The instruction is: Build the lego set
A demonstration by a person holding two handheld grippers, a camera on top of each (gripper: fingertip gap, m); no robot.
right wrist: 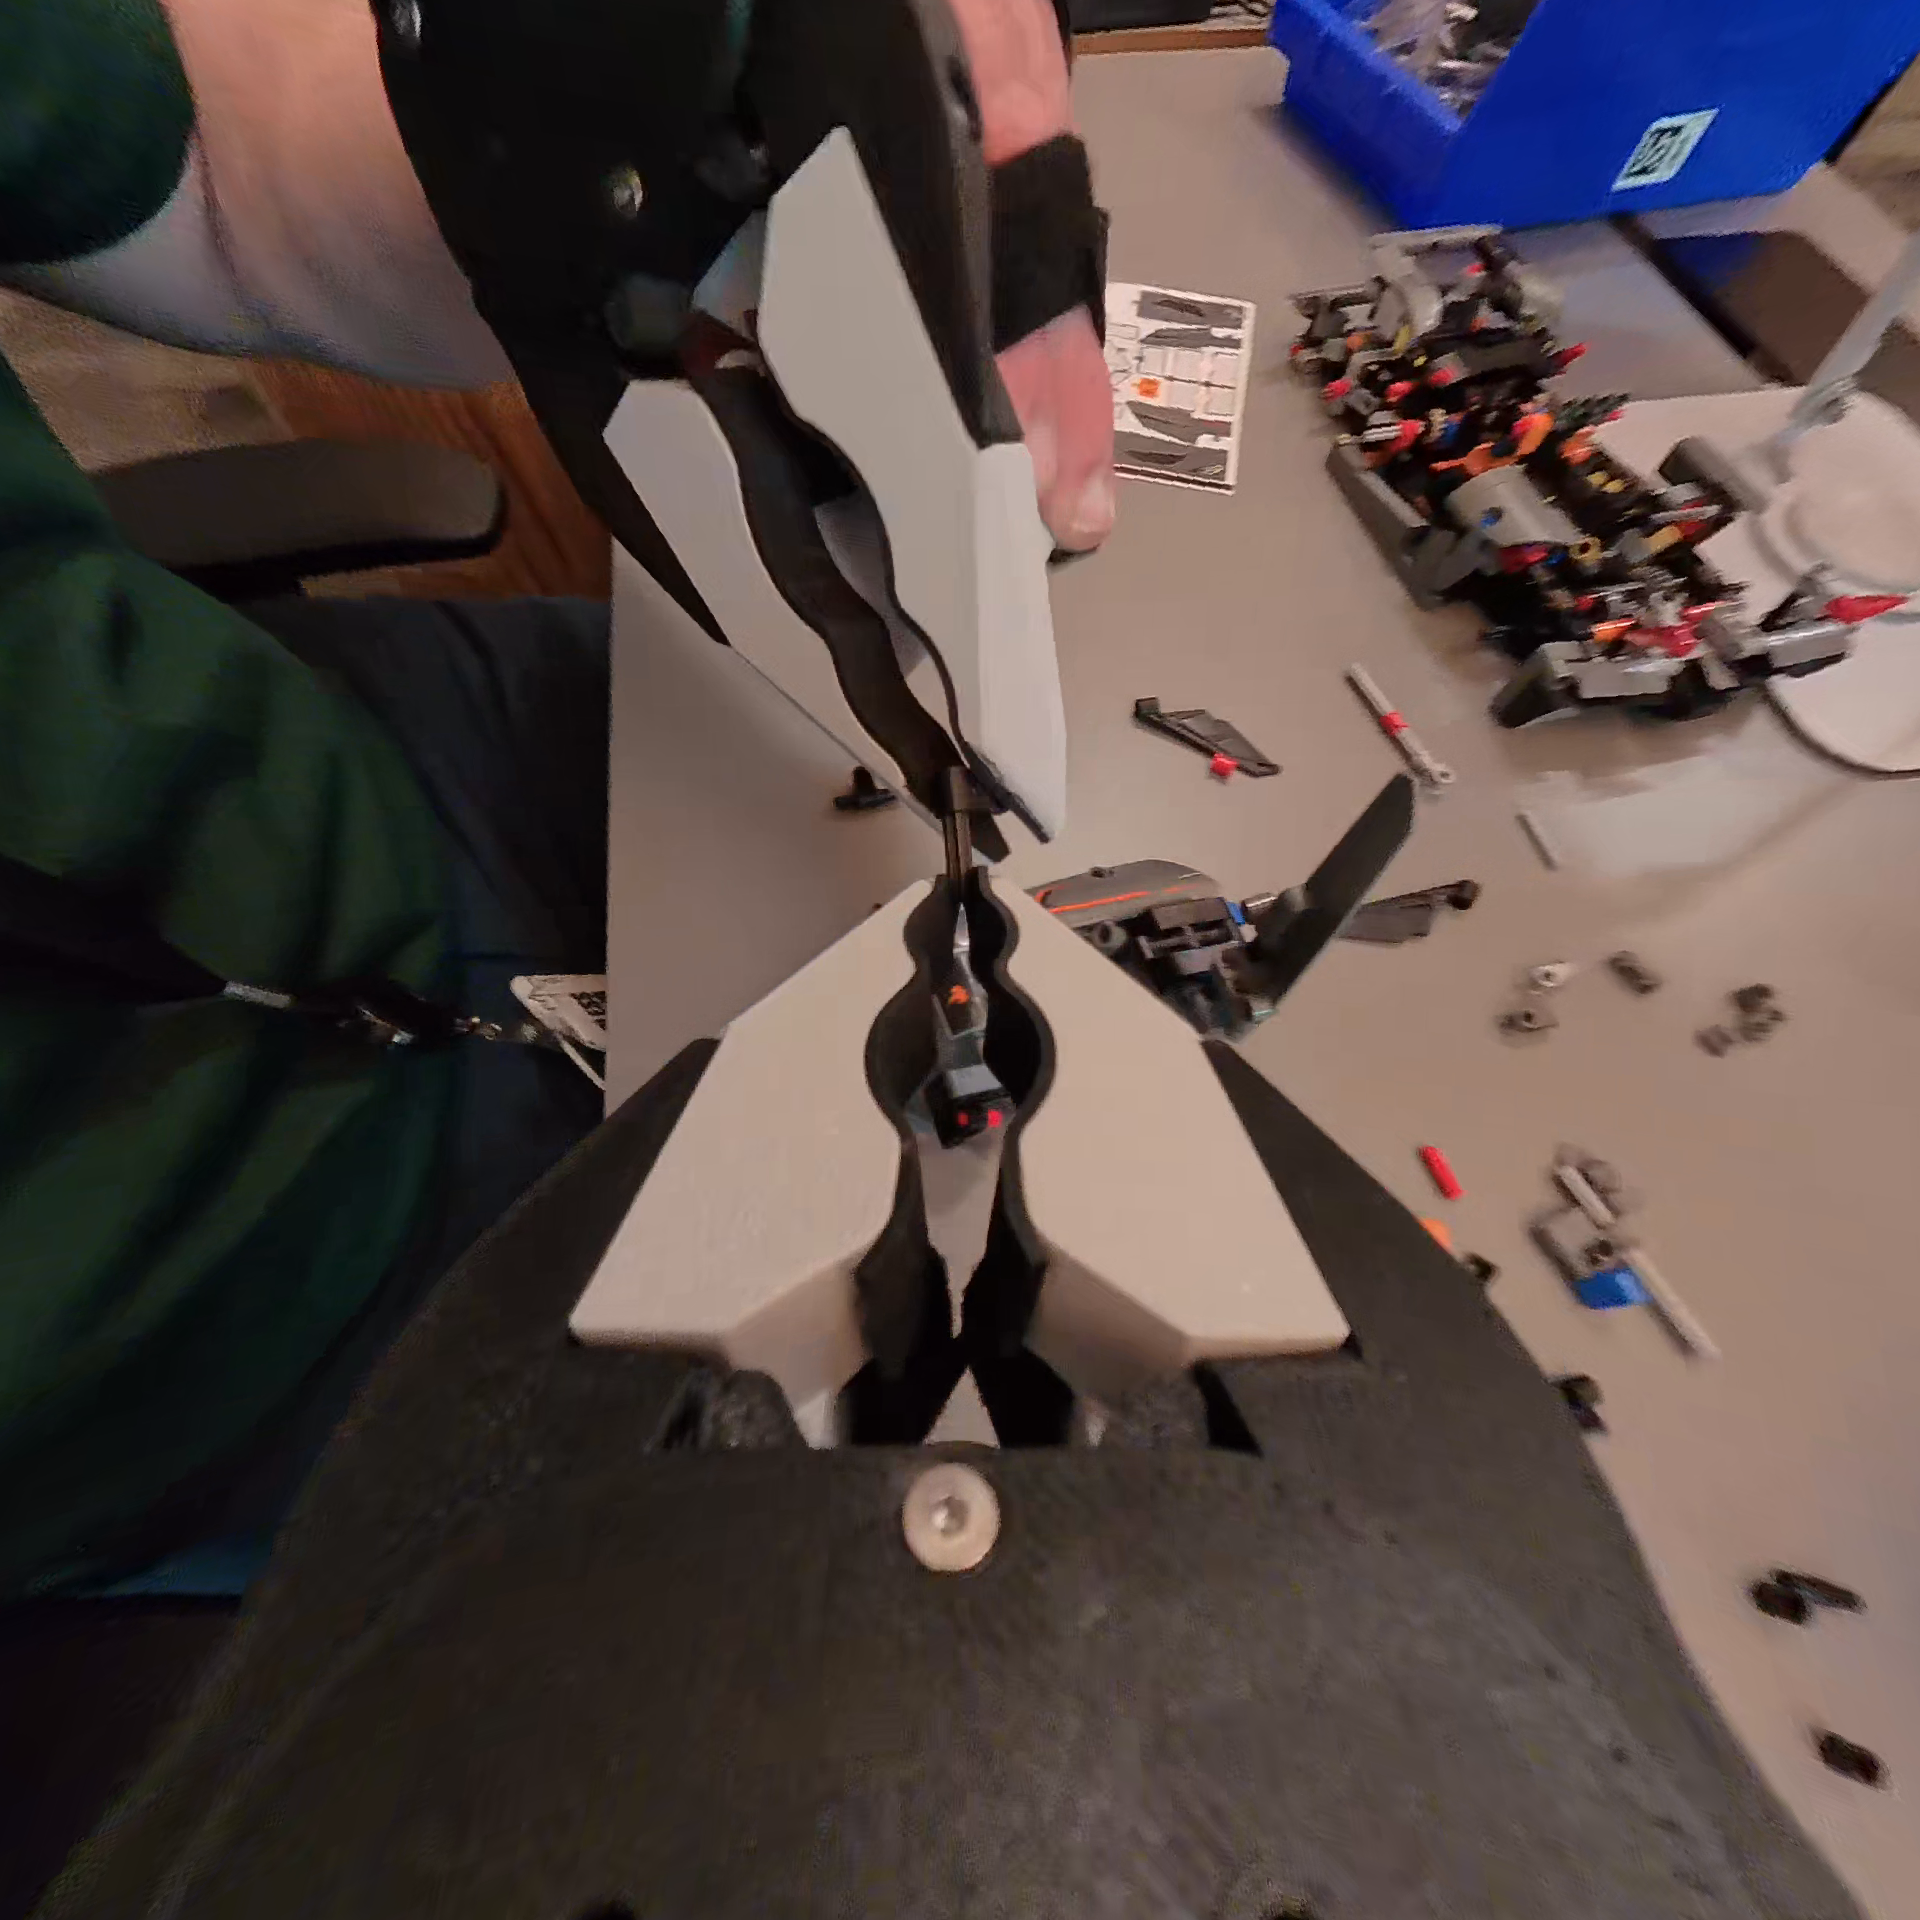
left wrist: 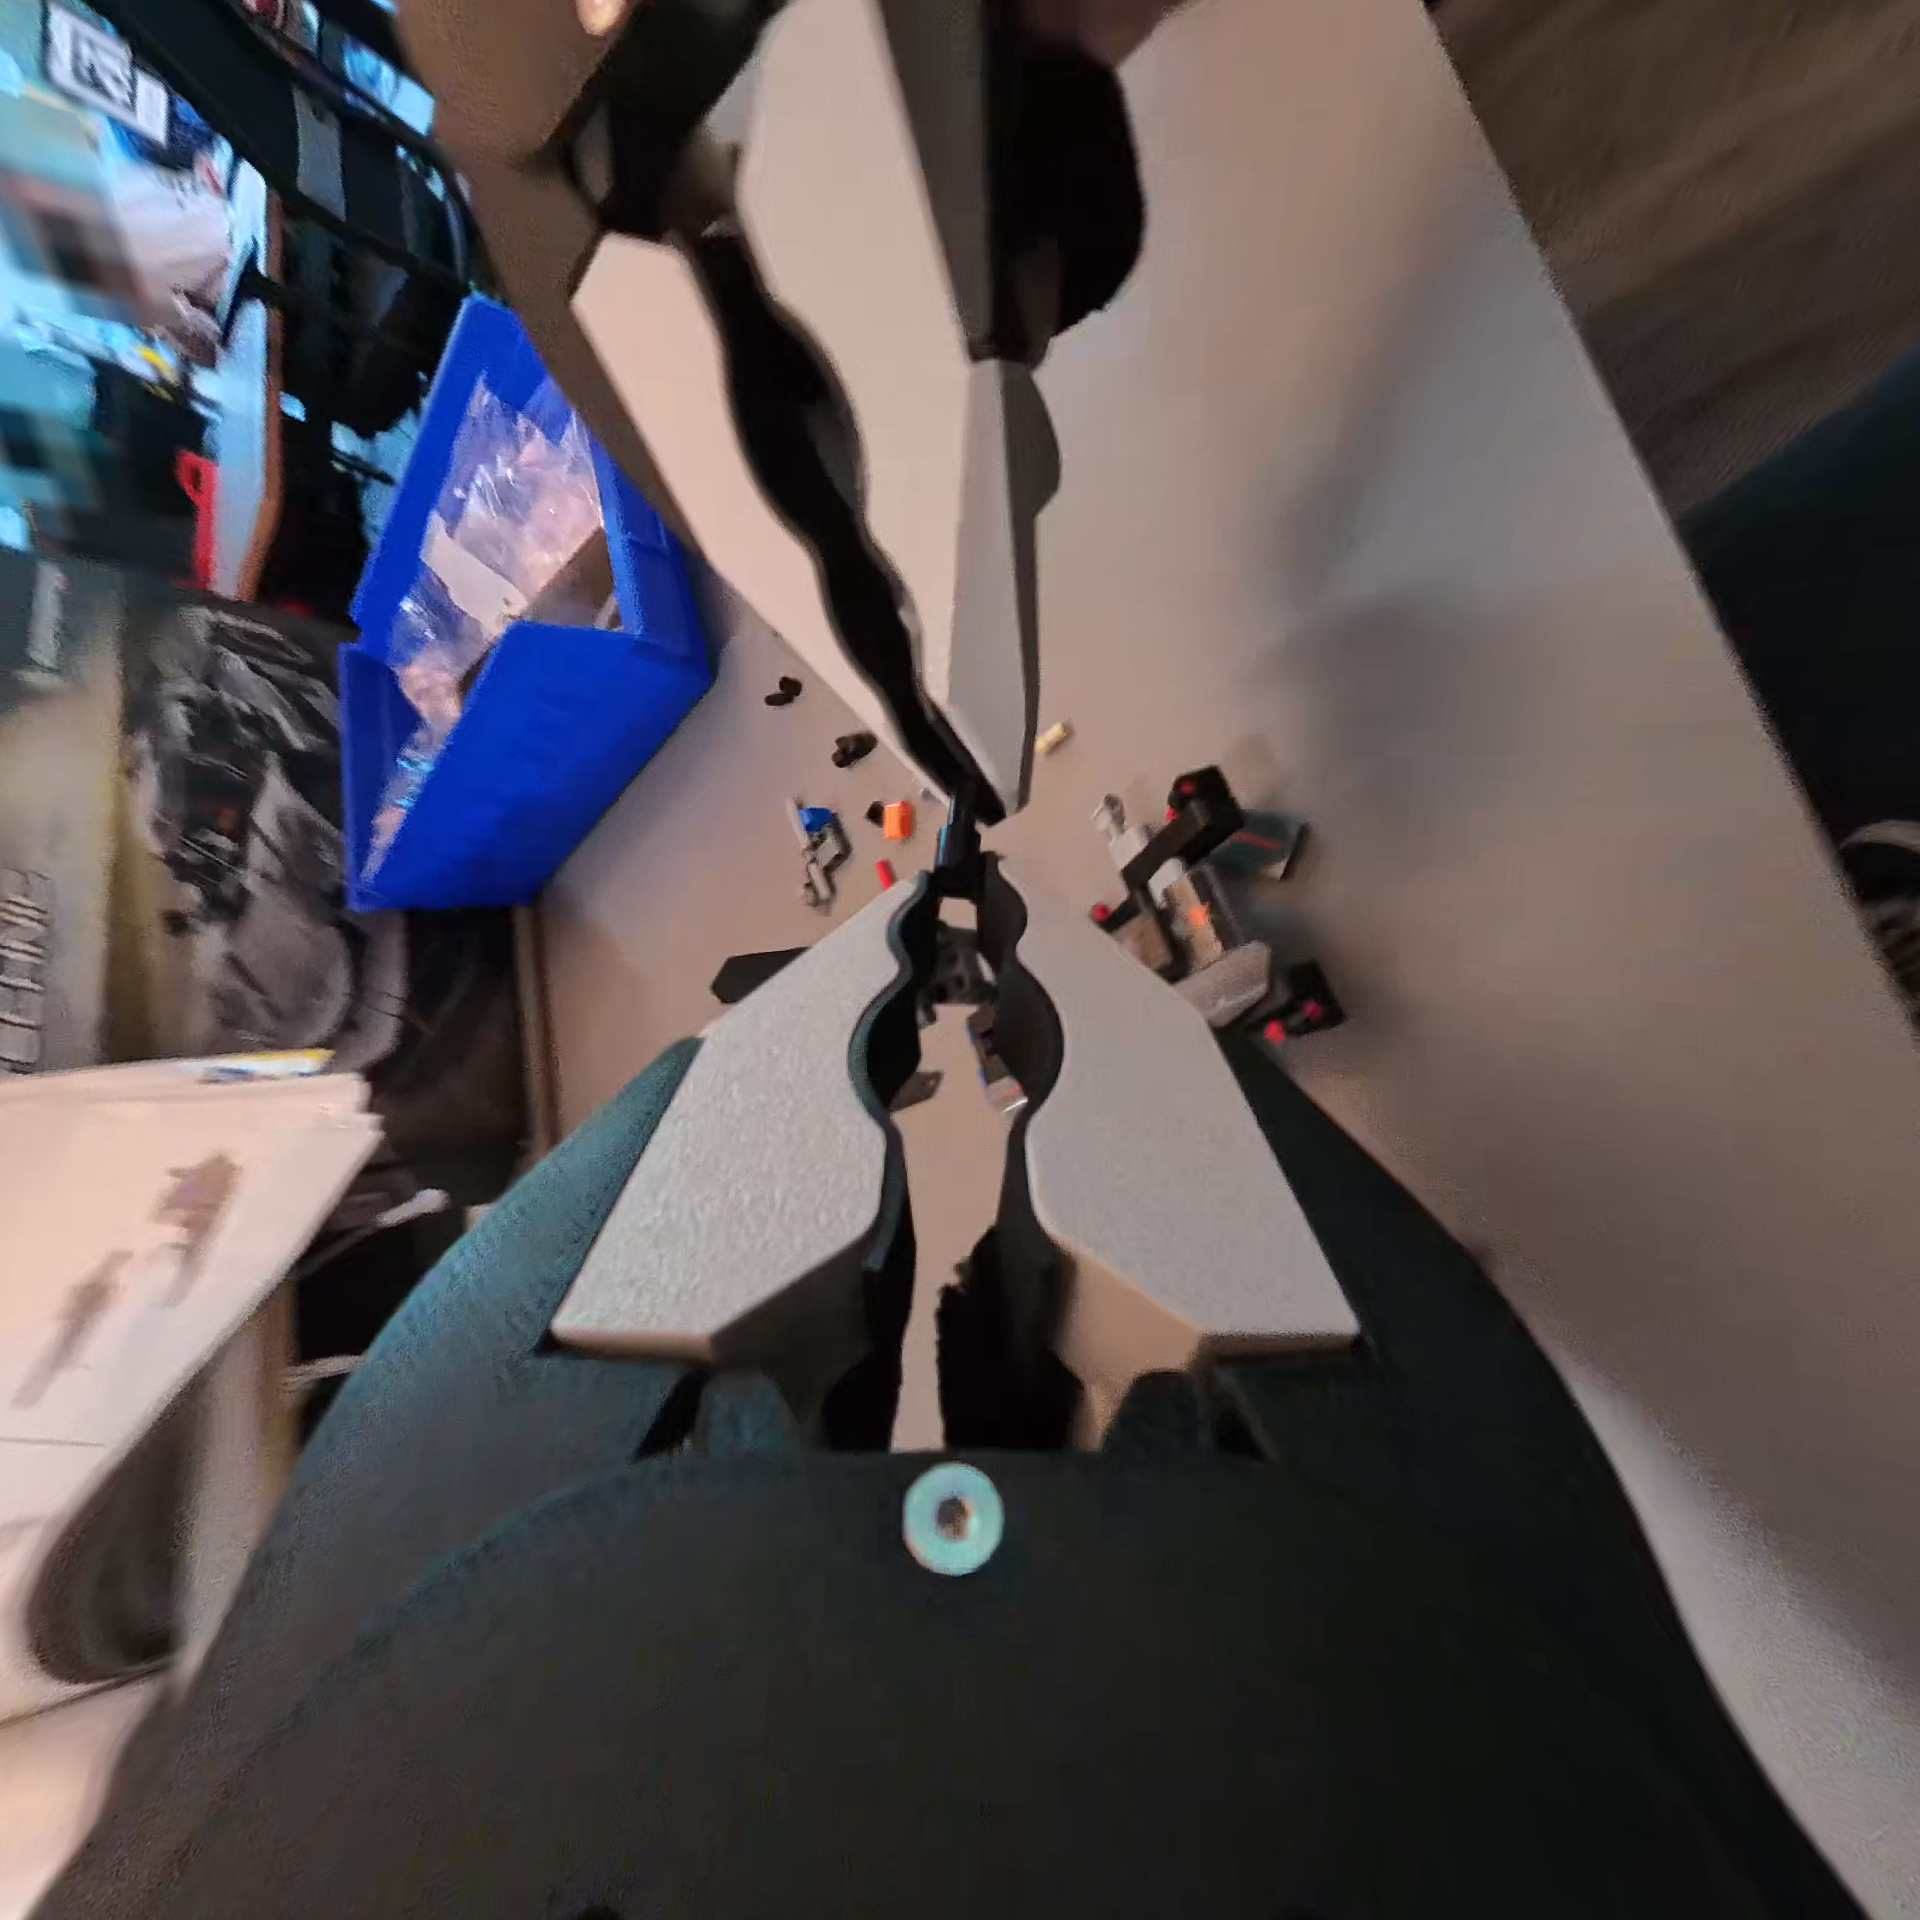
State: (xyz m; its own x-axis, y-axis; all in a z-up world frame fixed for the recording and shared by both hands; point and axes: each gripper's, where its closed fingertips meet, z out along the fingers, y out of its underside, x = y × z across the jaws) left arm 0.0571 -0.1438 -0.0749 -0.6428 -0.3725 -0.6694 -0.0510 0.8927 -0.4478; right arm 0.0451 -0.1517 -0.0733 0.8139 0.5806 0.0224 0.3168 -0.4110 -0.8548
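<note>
Both tongs are being kept narrow here. In the right wrist view, the right gripper (right wrist: 961,894) is being clamped on a small grey and black piece (right wrist: 961,1075) with red dots on its near end, which is being held up above the grey table (right wrist: 1195,644). The left gripper (right wrist: 971,795) is being pointed down at it from above, pinched on a thin black pin (right wrist: 956,821) whose lower end is being met right at the right gripper's tips. A hand (right wrist: 1049,416) is being wrapped around the left tool.

The half-built car (right wrist: 1538,488) is being left well apart near the blue bin (right wrist: 1558,135), with a sticker sheet (right wrist: 1179,384) lying beside it. Loose bits are being scattered around, like a red pin (right wrist: 1441,1171) and a blue brick (right wrist: 1610,1288). The left wrist view is pretty blurry, so the pin is hard to make out there.
</note>
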